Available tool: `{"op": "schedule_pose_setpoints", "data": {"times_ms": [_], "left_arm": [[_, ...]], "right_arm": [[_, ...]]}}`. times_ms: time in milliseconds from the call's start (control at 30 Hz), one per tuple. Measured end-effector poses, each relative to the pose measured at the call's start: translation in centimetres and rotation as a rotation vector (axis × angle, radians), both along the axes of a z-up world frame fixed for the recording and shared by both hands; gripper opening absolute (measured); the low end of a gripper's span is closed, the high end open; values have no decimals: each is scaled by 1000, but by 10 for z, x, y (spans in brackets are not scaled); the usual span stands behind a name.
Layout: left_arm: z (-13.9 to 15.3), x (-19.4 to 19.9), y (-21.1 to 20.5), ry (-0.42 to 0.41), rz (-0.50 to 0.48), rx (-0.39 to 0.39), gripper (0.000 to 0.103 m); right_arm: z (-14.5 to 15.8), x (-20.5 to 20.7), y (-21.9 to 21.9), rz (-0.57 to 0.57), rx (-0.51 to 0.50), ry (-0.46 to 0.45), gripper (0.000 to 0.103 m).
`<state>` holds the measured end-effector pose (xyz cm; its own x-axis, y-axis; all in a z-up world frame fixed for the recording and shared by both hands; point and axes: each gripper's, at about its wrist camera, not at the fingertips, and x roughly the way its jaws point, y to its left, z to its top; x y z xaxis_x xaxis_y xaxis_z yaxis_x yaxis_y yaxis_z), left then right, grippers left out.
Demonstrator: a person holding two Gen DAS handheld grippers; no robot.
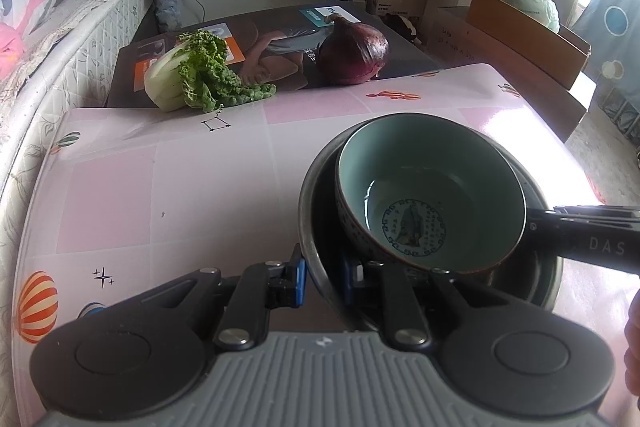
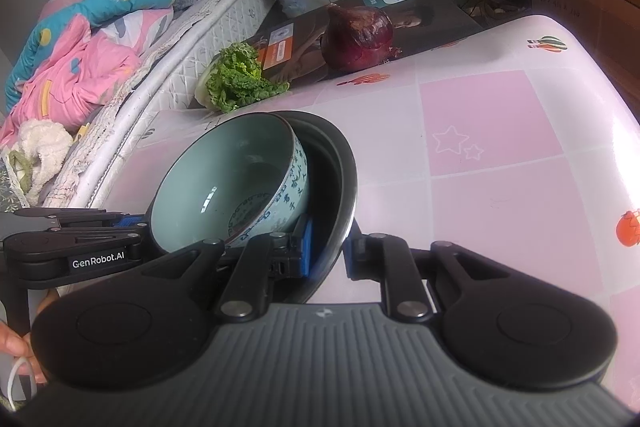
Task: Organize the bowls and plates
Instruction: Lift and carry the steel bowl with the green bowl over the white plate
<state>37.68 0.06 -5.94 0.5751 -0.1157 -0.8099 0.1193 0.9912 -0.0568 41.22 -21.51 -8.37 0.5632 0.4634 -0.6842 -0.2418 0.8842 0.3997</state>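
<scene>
Left gripper and right gripper each clamp opposite rims of the dark metal bowl, which carries the tilted celadon bowl near the table's right edge, with bare tabletop leftward and cabbage and onion at the far edge.

Count taken from the table with the pink checked cover.

Bowls: two. One dark metal bowl stands on the table; one celadon bowl with blue print sits tilted inside it.

Vegetables: two, both at the table's far edge. One leafy cabbage; one red onion, to the cabbage's right.

Printed cartons: one flat box, under the vegetables beyond the table.

Grippers: two, one gripper and a second gripper, each at the metal bowl's rim.
</scene>
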Motion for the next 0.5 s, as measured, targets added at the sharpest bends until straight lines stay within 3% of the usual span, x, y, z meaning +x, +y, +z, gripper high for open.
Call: {"op": "schedule_pose_setpoints", "data": {"times_ms": [500], "left_arm": [[39, -24, -2, -59, -2, -19, 18]], "right_arm": [[43, -27, -8, -7, -8, -50, 15]]}}
